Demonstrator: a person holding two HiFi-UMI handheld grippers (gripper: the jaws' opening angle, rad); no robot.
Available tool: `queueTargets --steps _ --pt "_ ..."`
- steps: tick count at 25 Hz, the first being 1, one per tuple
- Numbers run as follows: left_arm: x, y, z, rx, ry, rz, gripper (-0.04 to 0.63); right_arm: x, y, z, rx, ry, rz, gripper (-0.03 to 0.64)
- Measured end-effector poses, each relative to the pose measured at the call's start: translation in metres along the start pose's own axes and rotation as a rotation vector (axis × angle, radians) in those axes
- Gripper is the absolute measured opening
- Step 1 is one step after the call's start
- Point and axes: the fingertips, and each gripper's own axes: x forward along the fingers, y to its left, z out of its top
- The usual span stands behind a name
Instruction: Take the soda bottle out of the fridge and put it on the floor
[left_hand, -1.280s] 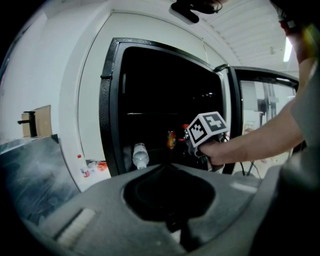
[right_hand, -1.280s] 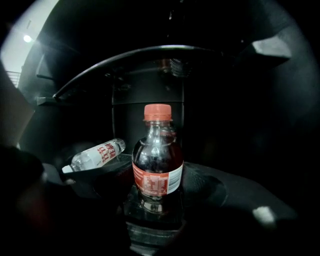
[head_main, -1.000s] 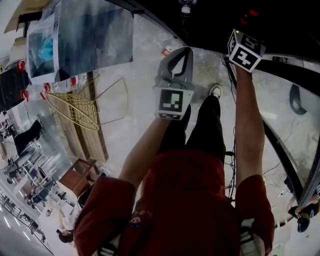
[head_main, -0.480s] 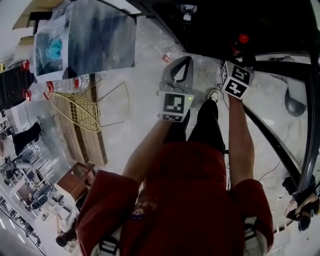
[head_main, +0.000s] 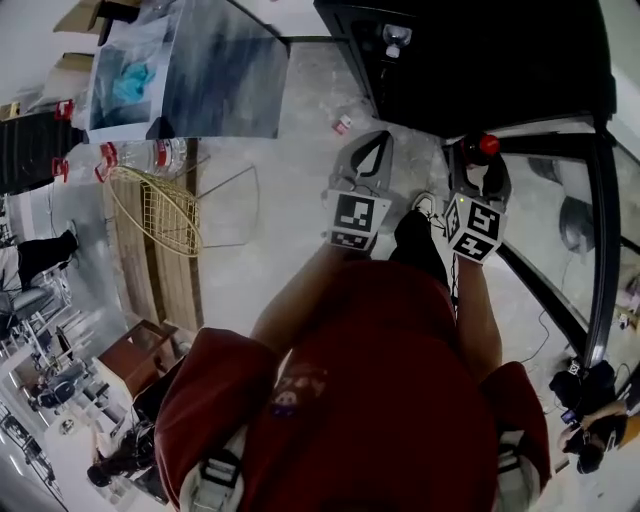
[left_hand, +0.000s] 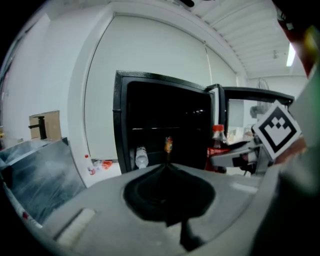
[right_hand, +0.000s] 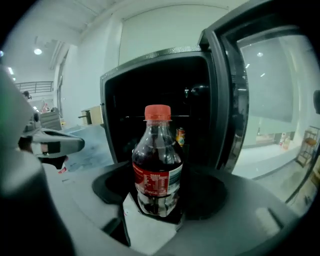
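Bottle out of the fridge, floor next

My right fingers (right_hand: 235, 205) are clamped low on the soda bottle (right_hand: 157, 165), which stands upright between them in the air in front of the open fridge (right_hand: 115, 100). My left fingers (left_hand: 100, 210) are pressed together on nothing. Gripped so low, the bottle could lean or slip on the way down. It could also clip the fridge door (right_hand: 260, 90) just beside it, or topple if it meets the floor (head_main: 290, 220) tilted or lands against my shoe (head_main: 428, 205).

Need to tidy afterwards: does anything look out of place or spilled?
Small red-and-white litter lies on the floor beside the open fridge. No spill shows; the soda bottle stands upright in the right gripper.
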Motion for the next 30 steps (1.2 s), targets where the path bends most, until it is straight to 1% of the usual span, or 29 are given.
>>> queueTargets --steps 4,8,10,14,21,26,30 --pt "-0.017 0.000 0.017 -0.013 -0.019 -0.007 0.000 -0.031 0.016 0.018 -0.027 -0.012 0.049 0.293" --pt "-0.033 -0.008 0.031 0.005 -0.037 -0.032 0.000 -0.055 0.029 0.039 -0.065 -0.050 0.097 0.293" --pt "-0.041 -0.012 0.034 0.009 -0.043 -0.027 0.000 -0.066 0.032 0.043 -0.086 -0.065 0.114 0.293" --pt "-0.049 -0.015 0.033 0.002 -0.050 0.003 0.000 -0.073 0.028 0.042 -0.088 -0.064 0.128 0.293" --pt "-0.042 -0.022 0.030 0.011 -0.021 0.016 0.000 -0.069 0.017 0.033 -0.079 -0.052 0.150 0.293" --pt "-0.040 -0.027 0.038 0.008 -0.013 0.059 0.000 -0.067 0.009 0.031 -0.078 -0.035 0.195 0.293" --pt "-0.039 -0.036 0.027 -0.001 0.004 0.108 0.000 -0.060 0.002 0.016 -0.074 -0.023 0.244 0.293"
